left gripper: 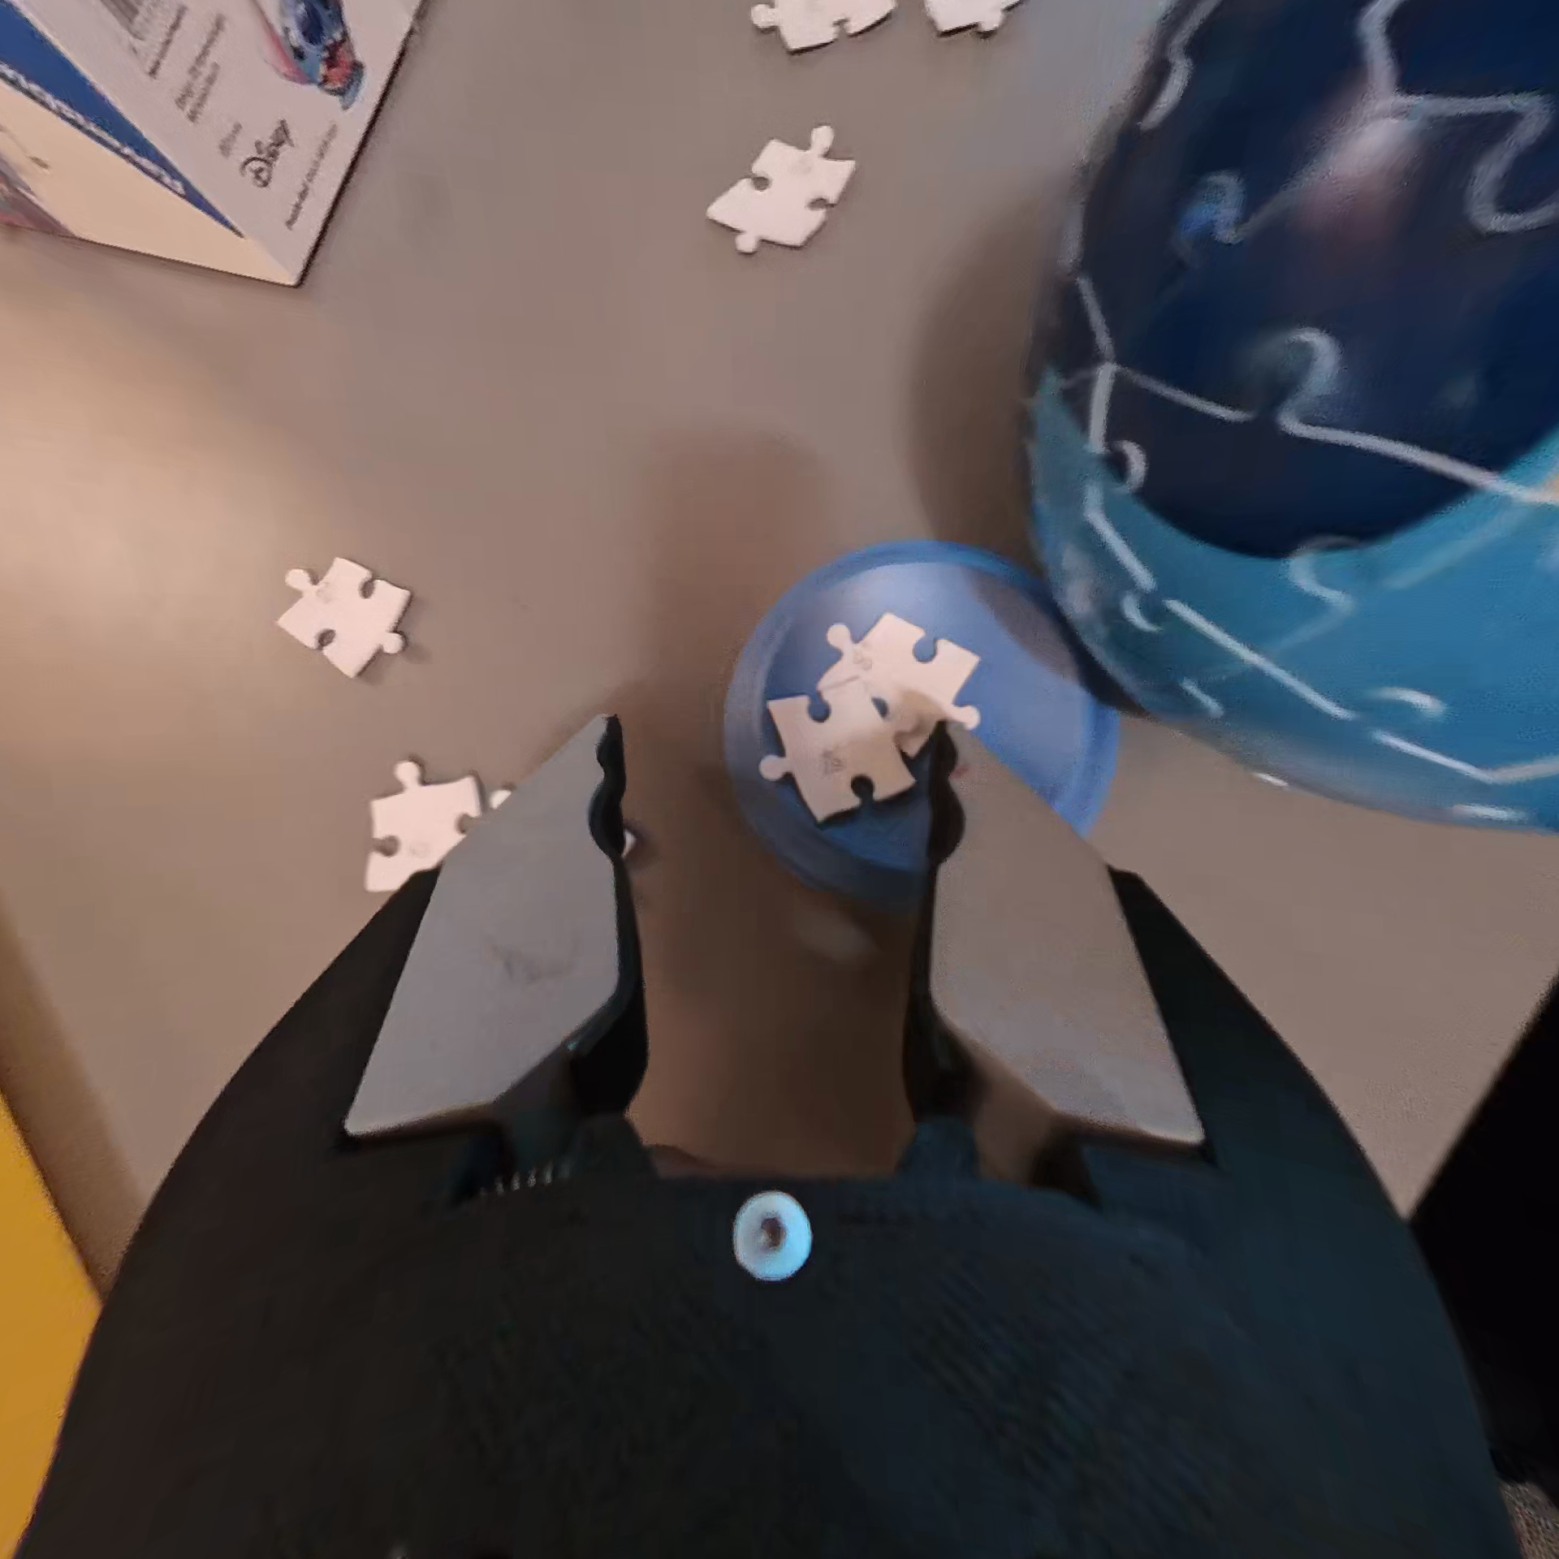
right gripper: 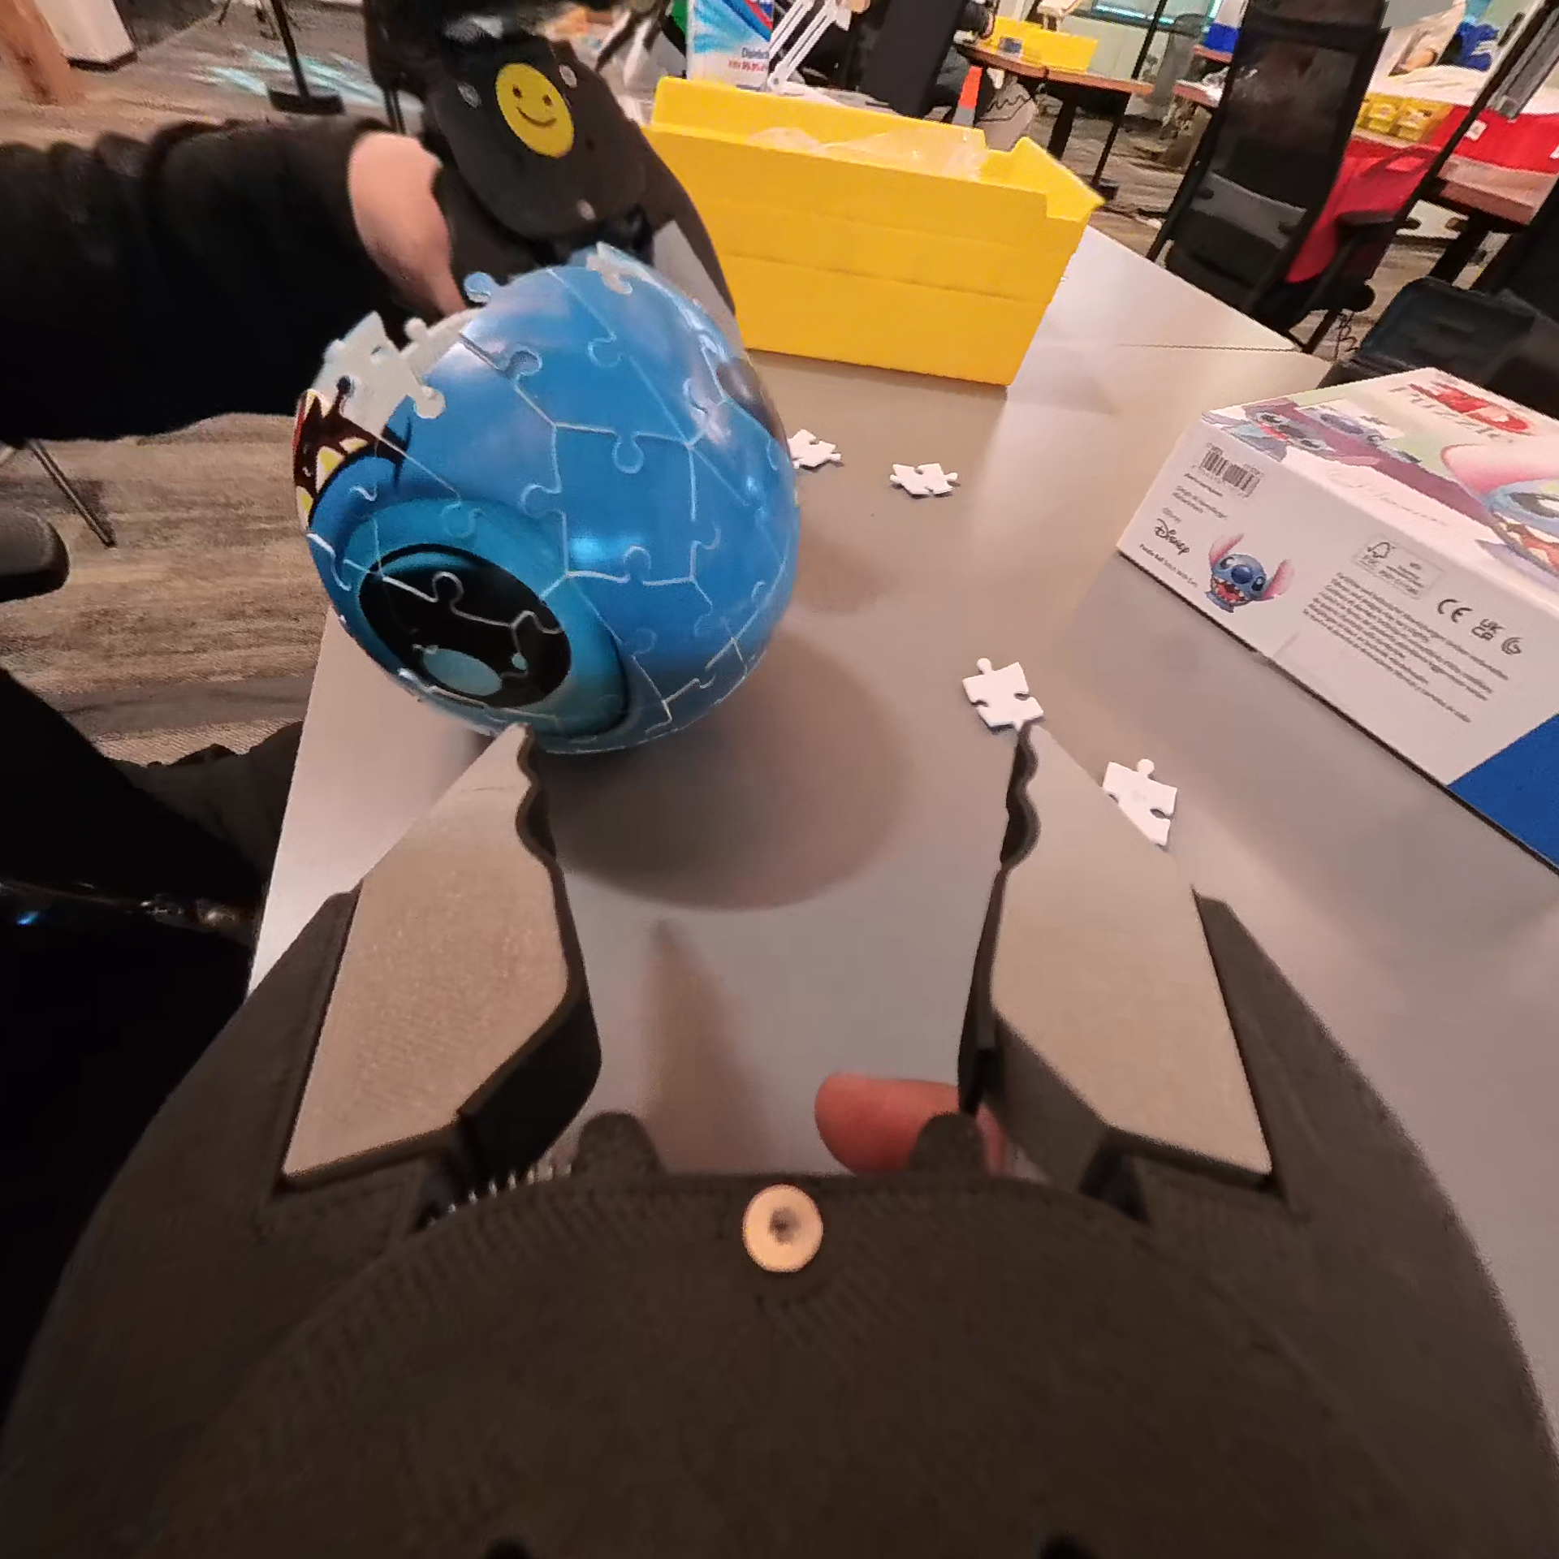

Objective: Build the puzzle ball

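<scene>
The blue puzzle ball (right gripper: 582, 506) is partly built, with white piece edges around an opening at its top left. It sits near the table's left edge and looks blurred in the left wrist view (left gripper: 1316, 422). My left gripper (left gripper: 776, 730) is open and empty above a round blue stand (left gripper: 919, 717) that holds two white pieces (left gripper: 860, 717); its right fingertip is at their edge. It also shows behind the ball (right gripper: 523, 169). My right gripper (right gripper: 772, 742) is open and empty, with its left fingertip just below the ball.
Loose white pieces lie on the grey table (left gripper: 346, 616) (left gripper: 780, 190) (right gripper: 1004, 696) (right gripper: 1139, 797). The puzzle box (right gripper: 1367, 540) stands at the right and shows too in the left wrist view (left gripper: 211, 126). A yellow bin (right gripper: 869, 245) is at the back. A person's hand (right gripper: 396, 219) holds the left gripper. One gripper's finger ends stand about 20 cm off the other's.
</scene>
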Available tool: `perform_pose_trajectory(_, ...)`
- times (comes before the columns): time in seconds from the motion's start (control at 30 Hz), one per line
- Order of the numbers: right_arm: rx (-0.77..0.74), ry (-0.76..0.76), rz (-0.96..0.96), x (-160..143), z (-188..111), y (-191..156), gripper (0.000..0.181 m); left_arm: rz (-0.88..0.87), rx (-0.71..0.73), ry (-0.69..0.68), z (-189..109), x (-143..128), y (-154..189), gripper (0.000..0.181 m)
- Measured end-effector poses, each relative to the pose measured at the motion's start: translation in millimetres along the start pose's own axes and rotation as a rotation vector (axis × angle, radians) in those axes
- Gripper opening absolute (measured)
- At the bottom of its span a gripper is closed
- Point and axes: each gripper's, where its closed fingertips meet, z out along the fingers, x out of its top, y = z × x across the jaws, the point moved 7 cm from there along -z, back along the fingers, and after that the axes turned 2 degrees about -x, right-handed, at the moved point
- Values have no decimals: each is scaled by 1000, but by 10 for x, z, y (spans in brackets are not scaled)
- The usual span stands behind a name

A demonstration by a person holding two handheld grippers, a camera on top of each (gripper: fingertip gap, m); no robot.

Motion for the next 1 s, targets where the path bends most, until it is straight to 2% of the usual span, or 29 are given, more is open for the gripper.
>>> perform_pose_trajectory(0.1, -8, 7, 2, 2, -7, 6, 105, 11, 87, -27, 4, 52, -177, 61)
perform_pose_trajectory(0.17, -10, 10, 6, 4, -11, 13, 104, -10, 291, -22, -50, 83, -430, 47)
perform_pose_trajectory(0.2, -12, 12, 11, 4, -13, 18, 103, -28, 389, -24, -96, 88, -533, 47)
perform_pose_trajectory(0.23, -11, 14, 15, 6, -16, 23, 103, -39, 402, -17, -127, 94, -547, 49)
perform_pose_trajectory(0.37, 24, 32, 21, 12, -36, 33, 106, -50, 221, 45, -228, 80, -284, 58)
perform_pose_trajectory(0.47, 101, 18, 19, 0, -22, 37, 110, 40, 43, 61, -323, 8, -25, 68)
perform_pose_trajectory(0.53, 138, 11, 31, 2, 4, 46, 111, 94, 34, 65, -319, -17, -20, 74)
perform_pose_trajectory(0.57, 141, 9, 34, 5, 19, 54, 111, 101, 25, 61, -276, -21, -50, 73)
perform_pose_trajectory(0.67, 149, 9, 36, 12, 42, 60, 111, 50, -155, -15, -69, -72, -48, 61)
perform_pose_trajectory(0.7, 147, 10, 34, 11, 40, 57, 111, 47, -197, -33, -27, -82, -10, 62)
perform_pose_trajectory(0.73, 144, 12, 33, 11, 35, 56, 110, 60, -224, -26, -31, -72, 42, 58)
perform_pose_trajectory(0.93, 193, 2, 54, 12, 63, 61, 109, 90, -277, -57, -47, -20, 281, 76)
perform_pose_trajectory(1.0, 214, -4, 56, 22, 104, 64, 109, 76, -259, -29, -74, 33, 331, 90)
